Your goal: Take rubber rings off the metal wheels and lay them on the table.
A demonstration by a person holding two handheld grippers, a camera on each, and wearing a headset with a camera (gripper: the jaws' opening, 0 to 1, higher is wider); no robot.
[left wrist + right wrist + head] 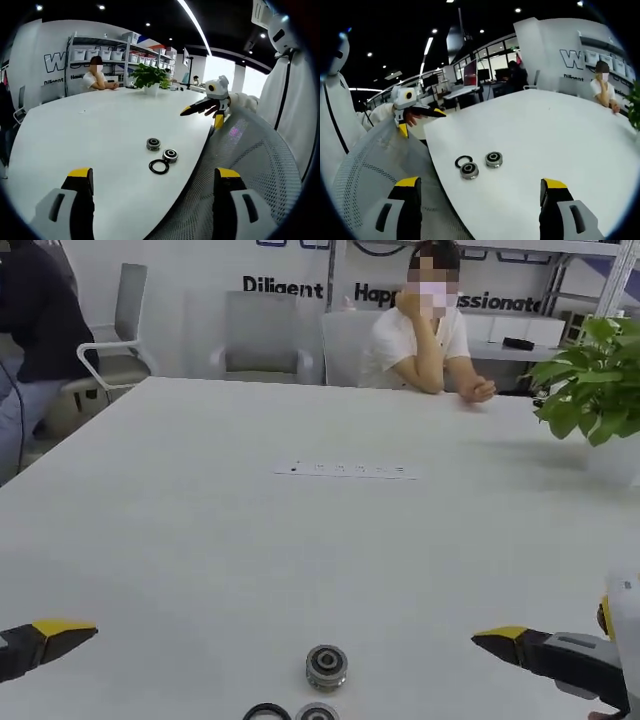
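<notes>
Hovering at 8 and 4 o'clock, left gripper and right gripper, jaws apart, flank metal wheels and a loose rubber ring at 6 o'clock; the ring is probably soft and stretchy, so pinch its outer edge.

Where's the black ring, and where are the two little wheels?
black ring [151, 167], left gripper view, its left band
wheel beside the ring [170, 155], left gripper view, its top face
other wheel [326, 667], head view, its middle
</notes>
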